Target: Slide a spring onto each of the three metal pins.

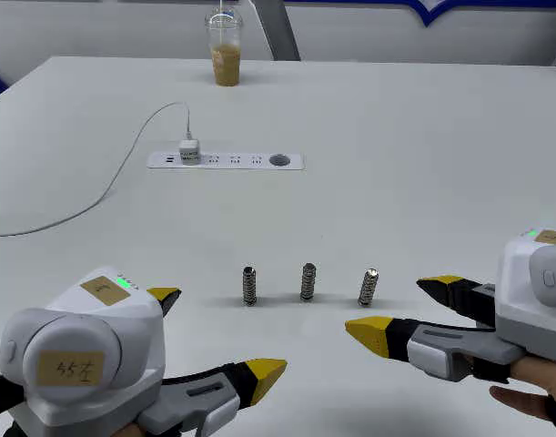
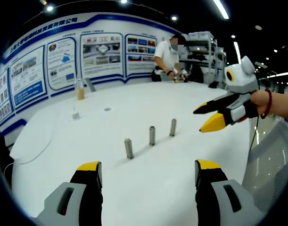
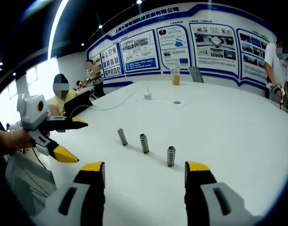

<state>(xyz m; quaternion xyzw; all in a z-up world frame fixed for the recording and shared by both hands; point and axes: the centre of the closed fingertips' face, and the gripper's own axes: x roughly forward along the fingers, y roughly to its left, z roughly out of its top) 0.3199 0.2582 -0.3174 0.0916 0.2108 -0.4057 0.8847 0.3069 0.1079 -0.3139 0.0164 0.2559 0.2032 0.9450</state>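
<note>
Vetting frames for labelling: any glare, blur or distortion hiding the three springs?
Head view: even light, faint shadows, springs sharp on the white table. Left gripper view: fisheye curves the table edge, ceiling lights glare up top, springs small but clear. Right gripper view: same curvature, a light strip flares upper left, springs readable.

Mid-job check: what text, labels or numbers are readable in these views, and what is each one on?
"55", then one handwritten character I can't make out: yellow sticker on the left gripper.
Handwritten mark, illegible: top tag on the same gripper.
Too blurred to read: yellow tag on the right gripper.
Too small to read: wall posters and the blue lettering above them.
</note>
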